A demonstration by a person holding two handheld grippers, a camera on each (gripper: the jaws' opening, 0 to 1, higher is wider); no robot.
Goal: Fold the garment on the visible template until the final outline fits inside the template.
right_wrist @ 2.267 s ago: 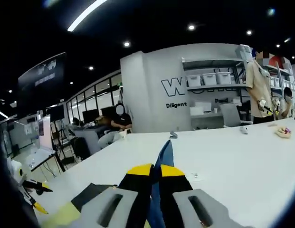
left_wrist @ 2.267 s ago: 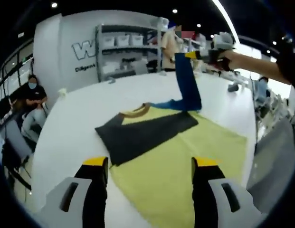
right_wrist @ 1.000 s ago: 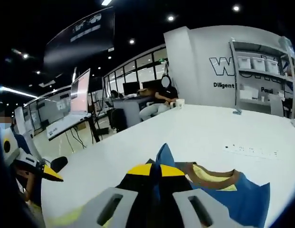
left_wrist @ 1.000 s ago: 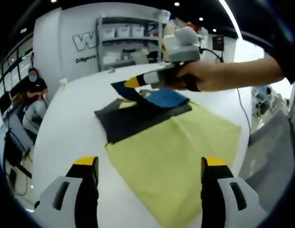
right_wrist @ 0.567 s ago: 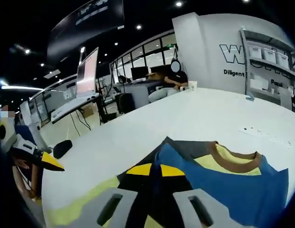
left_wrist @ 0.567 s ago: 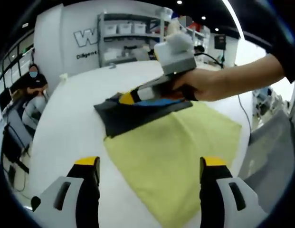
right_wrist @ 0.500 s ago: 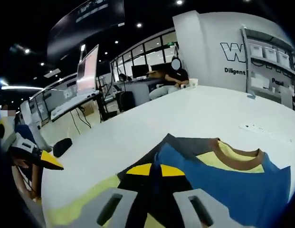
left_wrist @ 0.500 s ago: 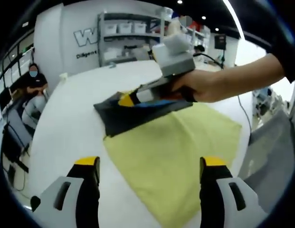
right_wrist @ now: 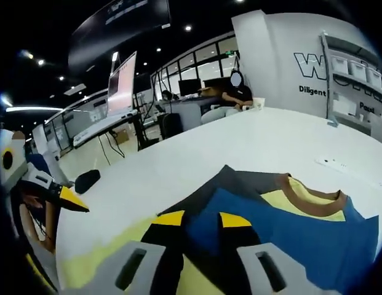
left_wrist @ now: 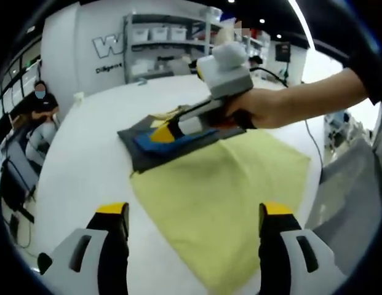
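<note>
Your right tool (right_wrist: 201, 219) sits parted over the blue sleeve (right_wrist: 289, 236), left tool (left_wrist: 189, 212) wide. The shirt (left_wrist: 178, 132) looks light and floppy, so pinch hems.

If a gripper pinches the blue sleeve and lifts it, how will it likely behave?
The blue sleeve would probably droop: it is thin cloth lying flat over the dark sleeve and following its shape. It looks light, so a pinch at one edge should raise it. It may drag the garment along, since it joins near the brown collar.
</note>
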